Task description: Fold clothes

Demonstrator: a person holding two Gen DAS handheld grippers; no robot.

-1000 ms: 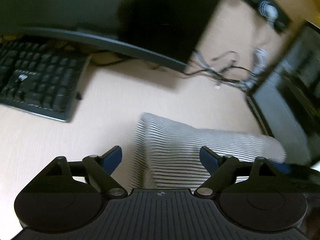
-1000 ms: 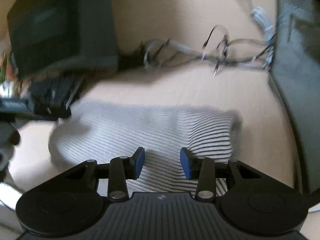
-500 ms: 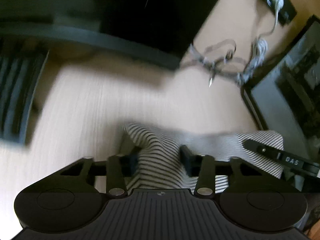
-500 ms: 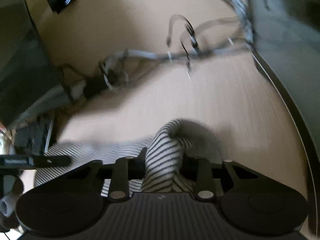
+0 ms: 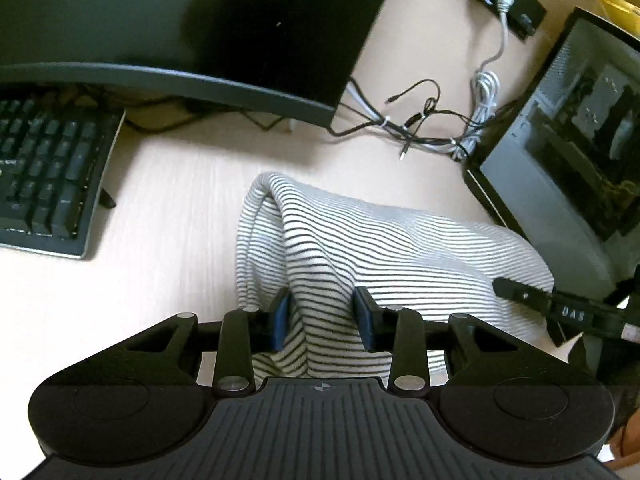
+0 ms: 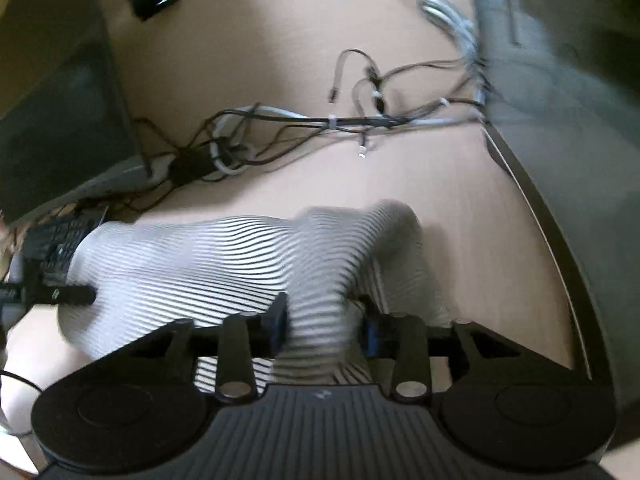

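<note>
Striped garment (image 5: pixel 400 248): on the desk (image 5: pixel 168 200) between keyboard (image 5: pixel 48 168) and computer case (image 5: pixel 560 168); near edge hidden under both tools, right view blurred. Left gripper (image 5: pixel 322 316): jaws narrowed, pinching a raised fold. Right gripper (image 6: pixel 324 320): likewise clamped on bunched cloth.
</note>
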